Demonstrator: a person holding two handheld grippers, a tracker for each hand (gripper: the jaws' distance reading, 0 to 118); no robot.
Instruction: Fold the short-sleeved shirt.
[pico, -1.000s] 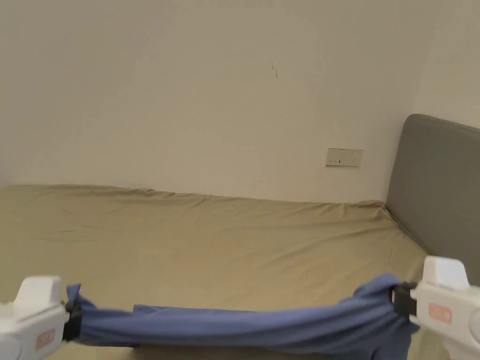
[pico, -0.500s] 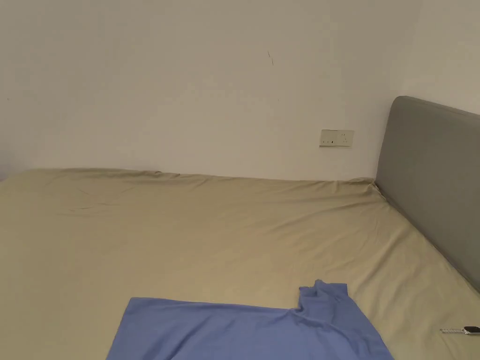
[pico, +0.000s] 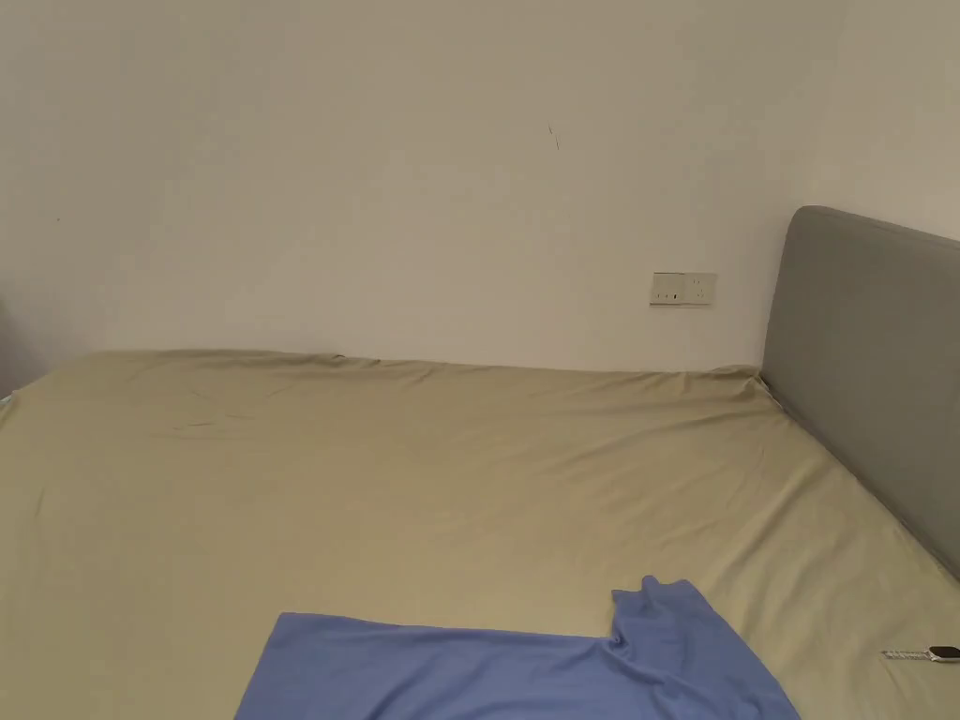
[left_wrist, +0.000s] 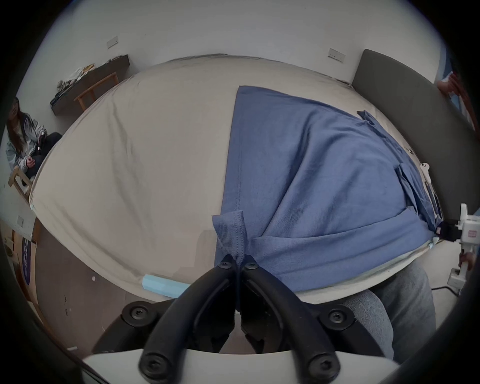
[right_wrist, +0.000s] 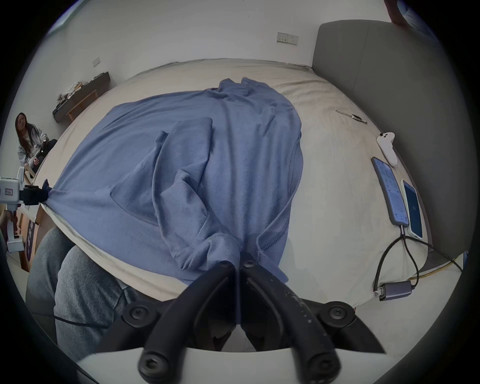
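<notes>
A blue short-sleeved shirt (pico: 525, 666) lies spread on the tan bed sheet (pico: 422, 487), its far edge showing at the bottom of the head view. In the left gripper view my left gripper (left_wrist: 237, 261) is shut on a bunched corner of the shirt (left_wrist: 324, 181) at the near bed edge. My right gripper (right_wrist: 237, 262) is shut on another bunched corner of the shirt (right_wrist: 207, 169). The right gripper (left_wrist: 446, 231) also appears at the far right of the left gripper view, and the left gripper (right_wrist: 39, 196) at the far left of the right gripper view, both pinching cloth.
A grey headboard (pico: 872, 375) bounds the bed on the right. Along that side lie a watch (pico: 923, 654), a white controller (right_wrist: 388, 146) and two phones (right_wrist: 389, 194) with cables. A person (right_wrist: 30, 145) sits at the far left by a bench. Grey-trousered legs (right_wrist: 85, 285) stand at the near edge.
The shirt, held stretched and bunched in the air between both grippers a second ago, now lies spread flat on the bed. Both grippers have dropped below the head view's frame.
</notes>
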